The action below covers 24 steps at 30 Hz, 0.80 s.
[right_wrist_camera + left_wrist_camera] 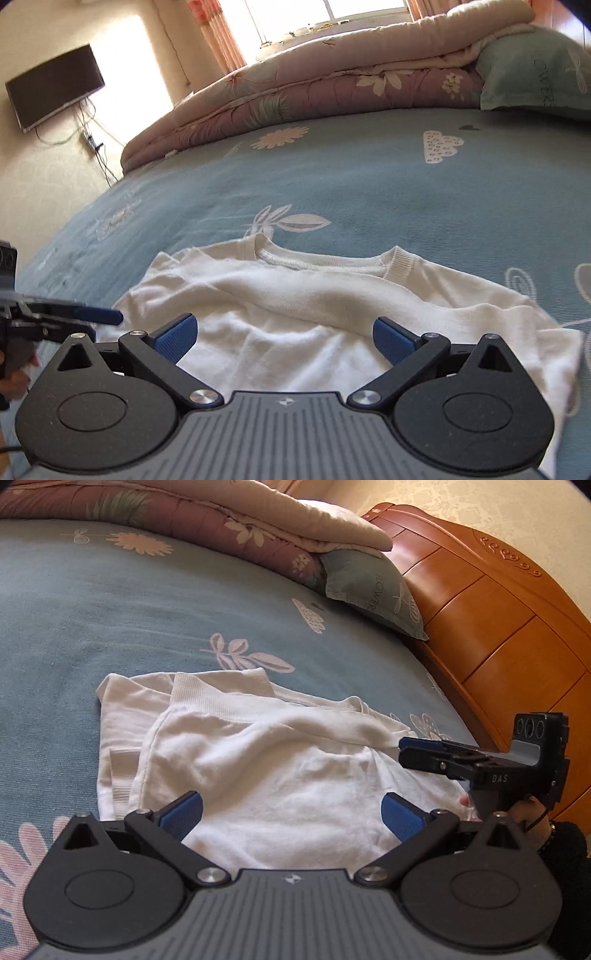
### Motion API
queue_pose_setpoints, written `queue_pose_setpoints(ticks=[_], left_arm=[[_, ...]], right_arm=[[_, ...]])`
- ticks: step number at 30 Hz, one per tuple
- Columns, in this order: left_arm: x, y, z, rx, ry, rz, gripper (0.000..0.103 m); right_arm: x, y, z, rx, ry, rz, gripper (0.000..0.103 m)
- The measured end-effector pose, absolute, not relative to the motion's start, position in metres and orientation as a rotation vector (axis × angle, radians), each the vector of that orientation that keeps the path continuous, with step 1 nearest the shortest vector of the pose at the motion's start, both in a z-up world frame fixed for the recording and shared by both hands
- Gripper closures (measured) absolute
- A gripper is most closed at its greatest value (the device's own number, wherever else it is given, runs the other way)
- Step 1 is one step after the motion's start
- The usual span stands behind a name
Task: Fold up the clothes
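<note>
- Bed sheet: blue, printed with pale flowers and leaves; it bears all items listed below.
- White garment: lies rumpled and partly folded on the sheet, at 6 o'clock of both wrist views, ribbed neckband toward 12 o'clock. A fold of cloth runs across its middle.
- Left gripper: fingers spread wide, blue pads apart over the garment's near part, nothing between them.
- Right gripper: fingers likewise wide, pads empty, above the garment's lower half. Seen from the left wrist view, it sits at 3 o'clock, at the garment's edge, held by a hand in a dark sleeve.
- Quilt: mauve floral with cream backing, folded in a thick roll along the far side of the bed, at 12 o'clock, well apart from the garment.
- Pillow: grey-green, lettered, lying under the quilt's end.
- Headboard: orange wood, carved, at 2 o'clock in the left wrist view.
- Television: dark, wall-mounted, at 10 o'clock in the right wrist view, cables hanging beneath.
- Window: bright, curtained, at 12 o'clock.
- Containers: none in view.
</note>
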<state>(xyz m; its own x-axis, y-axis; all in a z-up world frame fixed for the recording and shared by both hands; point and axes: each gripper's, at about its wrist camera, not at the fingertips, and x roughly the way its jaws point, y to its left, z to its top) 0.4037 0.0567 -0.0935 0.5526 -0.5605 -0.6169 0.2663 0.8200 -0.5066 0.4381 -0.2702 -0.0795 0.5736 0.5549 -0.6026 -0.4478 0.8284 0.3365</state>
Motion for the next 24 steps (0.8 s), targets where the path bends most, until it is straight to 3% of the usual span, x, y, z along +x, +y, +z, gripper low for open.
queue_pose_setpoints(ticks=[19,24], left_arm=[[0.325,0.054,-0.104,-0.243,0.969,-0.460,0.001],[0.318,0.036,-0.078,-0.143,0.869,-0.518,0.001]], right_arm=[[0.306,-0.319,-0.095,0.108,0.878,0.363,0.000],[0.275,-0.316,-0.084,0.109,0.827,0.379,0.000]])
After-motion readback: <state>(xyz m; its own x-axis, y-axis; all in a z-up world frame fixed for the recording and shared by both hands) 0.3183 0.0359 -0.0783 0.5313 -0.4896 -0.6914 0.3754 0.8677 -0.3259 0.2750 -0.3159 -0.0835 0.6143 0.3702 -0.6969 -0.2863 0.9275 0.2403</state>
